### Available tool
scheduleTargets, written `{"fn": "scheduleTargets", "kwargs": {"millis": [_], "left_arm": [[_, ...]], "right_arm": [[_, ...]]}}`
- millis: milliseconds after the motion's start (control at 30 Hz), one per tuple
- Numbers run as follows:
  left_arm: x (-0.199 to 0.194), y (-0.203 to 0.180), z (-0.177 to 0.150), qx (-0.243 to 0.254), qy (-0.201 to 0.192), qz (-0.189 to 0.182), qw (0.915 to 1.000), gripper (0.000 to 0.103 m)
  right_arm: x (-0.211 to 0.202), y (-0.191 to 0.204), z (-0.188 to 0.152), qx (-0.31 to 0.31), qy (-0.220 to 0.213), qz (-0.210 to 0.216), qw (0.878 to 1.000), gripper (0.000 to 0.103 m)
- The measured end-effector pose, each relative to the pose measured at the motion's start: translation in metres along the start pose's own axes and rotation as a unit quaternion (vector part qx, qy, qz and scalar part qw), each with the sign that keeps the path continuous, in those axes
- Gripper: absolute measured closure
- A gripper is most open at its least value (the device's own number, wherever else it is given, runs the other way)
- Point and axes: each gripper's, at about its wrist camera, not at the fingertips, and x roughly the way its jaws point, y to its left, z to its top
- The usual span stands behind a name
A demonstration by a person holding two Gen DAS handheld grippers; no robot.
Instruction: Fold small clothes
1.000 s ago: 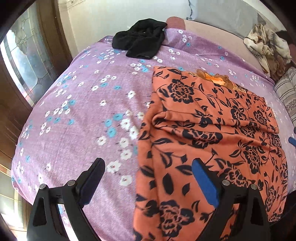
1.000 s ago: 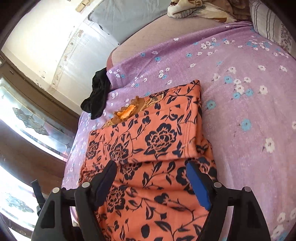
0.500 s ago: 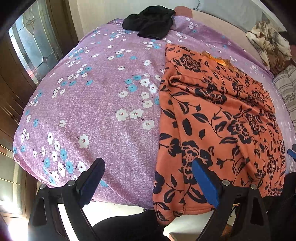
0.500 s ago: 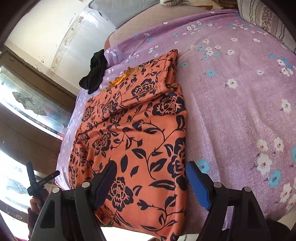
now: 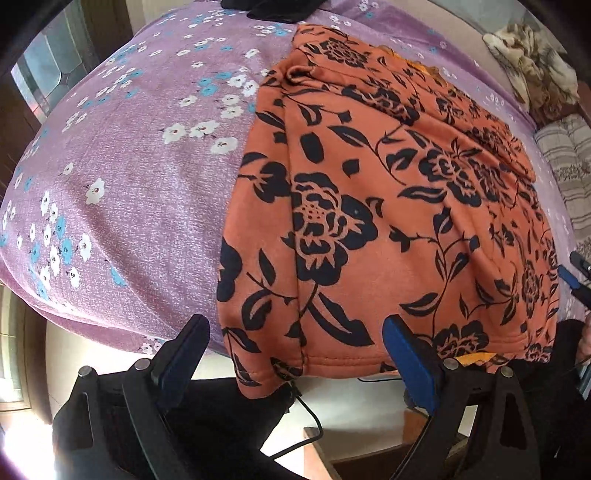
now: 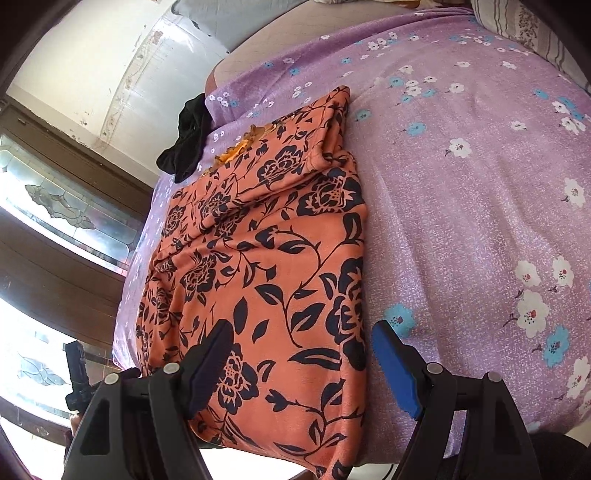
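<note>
Orange garment with black rose-and-leaf print, spread flat on the purple floral bedspread. Long axis running from the near bed edge away toward the headboard end; hemmed near edge draped over the bed's front edge. Far end folded over on itself, a yellow-orange trim patch showing there. No brand, label or legible writing on any cloth.

Left gripper: jaws spread wide, nothing between the pads, hovering just off the near hem; blue pad at right, dark pad at left, no contact with fabric visible. Hem corner hanging between the two fingers in the left wrist view.

Right gripper: jaws likewise wide apart, empty, poised above the garment's right edge near the hem; whether the left finger touches the cloth cannot be told.

Black clothing item bunched at the far left corner of the bed, well apart from the orange piece. Striped pillow and a crumpled beige patterned cloth at the far right. Stained-glass wooden door beside the bed.
</note>
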Motion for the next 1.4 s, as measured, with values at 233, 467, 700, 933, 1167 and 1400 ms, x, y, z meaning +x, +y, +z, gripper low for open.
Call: {"fn": "scheduleTargets", "kwargs": {"millis": [233, 467, 700, 933, 1167, 1400], "left_arm": [[0.018, 0.000, -0.009, -0.038, 0.022, -0.020, 0.9988, 0.035], [0.000, 0.023, -0.007, -0.077, -0.006, -0.043, 0.9961, 0.092], [-0.033, 0.031, 0.000, -0.063, -0.044, -0.051, 0.9958, 0.096], [-0.035, 0.045, 0.016, -0.083, -0.046, -0.002, 0.9954, 0.096], [-0.026, 0.049, 0.001, -0.075, -0.031, 0.016, 0.9966, 0.096], [-0.024, 0.064, 0.001, -0.109, -0.020, -0.006, 0.9939, 0.095]], "right_arm": [[0.007, 0.002, -0.003, -0.009, 0.012, -0.003, 1.000, 0.023], [0.008, 0.002, -0.002, -0.007, 0.008, -0.003, 1.000, 0.023], [0.008, 0.002, -0.003, -0.007, 0.008, -0.005, 1.000, 0.023], [0.009, -0.006, -0.006, 0.020, 0.029, -0.001, 0.999, 0.023], [0.000, -0.014, -0.025, 0.051, 0.048, -0.020, 0.997, 0.023], [0.012, -0.005, -0.058, 0.043, 0.128, -0.067, 0.989, 0.023]]}}
